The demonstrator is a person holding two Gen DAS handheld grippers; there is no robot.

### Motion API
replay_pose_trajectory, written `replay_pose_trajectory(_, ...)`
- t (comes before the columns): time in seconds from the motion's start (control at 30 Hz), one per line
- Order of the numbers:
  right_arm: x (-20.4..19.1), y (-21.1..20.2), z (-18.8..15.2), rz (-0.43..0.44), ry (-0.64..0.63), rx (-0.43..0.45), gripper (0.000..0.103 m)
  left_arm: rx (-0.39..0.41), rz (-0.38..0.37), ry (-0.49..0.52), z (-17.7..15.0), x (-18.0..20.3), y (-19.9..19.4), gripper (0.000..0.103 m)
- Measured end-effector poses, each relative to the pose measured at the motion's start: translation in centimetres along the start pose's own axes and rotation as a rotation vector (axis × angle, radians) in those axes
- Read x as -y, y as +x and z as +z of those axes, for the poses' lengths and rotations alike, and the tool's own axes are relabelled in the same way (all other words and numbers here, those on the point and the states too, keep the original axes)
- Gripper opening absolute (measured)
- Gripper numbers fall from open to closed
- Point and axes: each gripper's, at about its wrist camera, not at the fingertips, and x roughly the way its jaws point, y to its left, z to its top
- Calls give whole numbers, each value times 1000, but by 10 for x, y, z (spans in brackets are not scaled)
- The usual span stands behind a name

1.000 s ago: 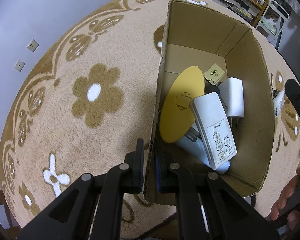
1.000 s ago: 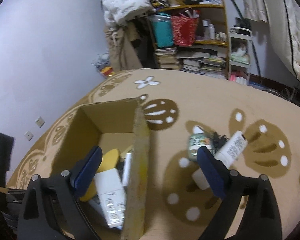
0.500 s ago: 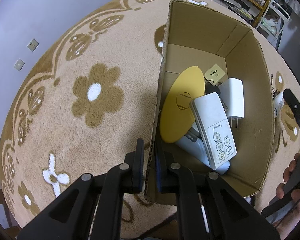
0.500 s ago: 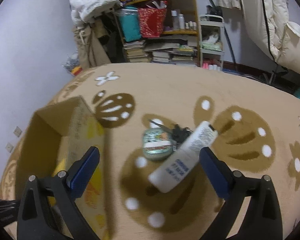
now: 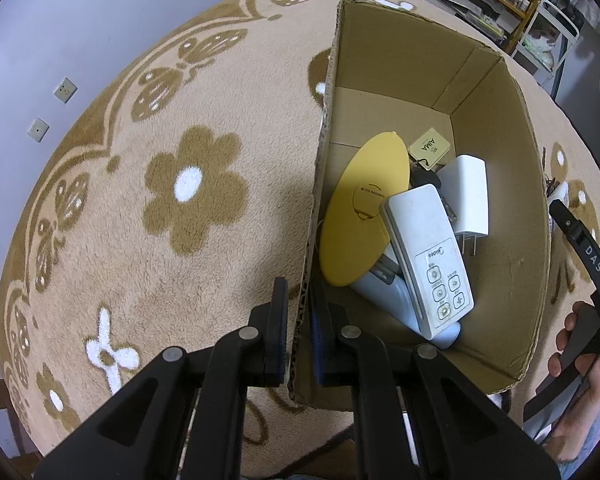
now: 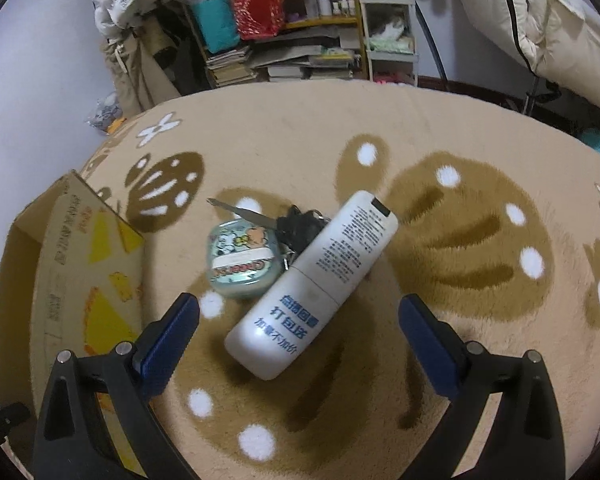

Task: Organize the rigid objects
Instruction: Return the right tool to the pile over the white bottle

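- Rug [image 5: 140, 240]: plush beige pile w/ brown flower + butterfly motifs, white dots; everything sits on it.
- L gripper [image 5: 298, 320]: 2 black fingers w/ blue pads, closed tight on the near-left wall of the cardboard box [image 5: 495, 160], one finger outside, one inside.
- Box: 1, corrugated brown, open top, rectangular; outer face has yellow print per right wrist view [image 6: 80, 280].
- Inside box, L to R:
  - 1 yellow oval disc [image 5: 359, 216], smooth plastic, leaning against left wall, small embossed text.
  - 1 white remote [image 5: 427, 256], flat rectangular, matte plastic, 4 buttons at near end, lying on top of disc edge and a pale rounded item [image 5: 383, 288] under it (can't ID).
  - 1 white charger block [image 5: 467, 196], glossy, 2 metal prongs pointing toward cam.
  - 1 tan square tag [image 5: 429, 146] at the back, touching dark bits beside it.
- Outside the box, on rug, right wrist view, L to R:
  - 1 mint rounded-square tin [image 6: 242, 260], glossy, cartoon print on lid.
  - 1 key bunch [image 6: 296, 224]: black heads, 1 metal blade sticking out left; touches tin and bottle.
  - 1 white bottle [image 6: 315, 280], smooth cylinder, blue + black text, lying diagonal, near end between the fingers.
- R gripper [image 6: 300, 332]: wide open, 2 blue pads, holding nothing, hovering over bottle's near end, not touching it.
- Bkgd: cluttered shelf [image 6: 300, 20], books, bags.
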Motion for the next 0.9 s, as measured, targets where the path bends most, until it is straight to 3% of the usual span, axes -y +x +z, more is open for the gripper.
replay_pose_trajectory(0.43,6,35,1,5,52,-88,103,-3,2,4,1,1,1,10)
replay_pose_trajectory(0.7,-12,45,-12,-95,-92,-84,103,-4,-3,-1,1,-1,2,11)
replay_pose_trajectory(0.8,-9,42,-15,-80,-116,-66,103,-6,-12,-9,2,-2,2,11)
replay_pose_trajectory(0.9,1,36,-14,-70,-79,-68,90,-5,-3,-2,1,0,3,11)
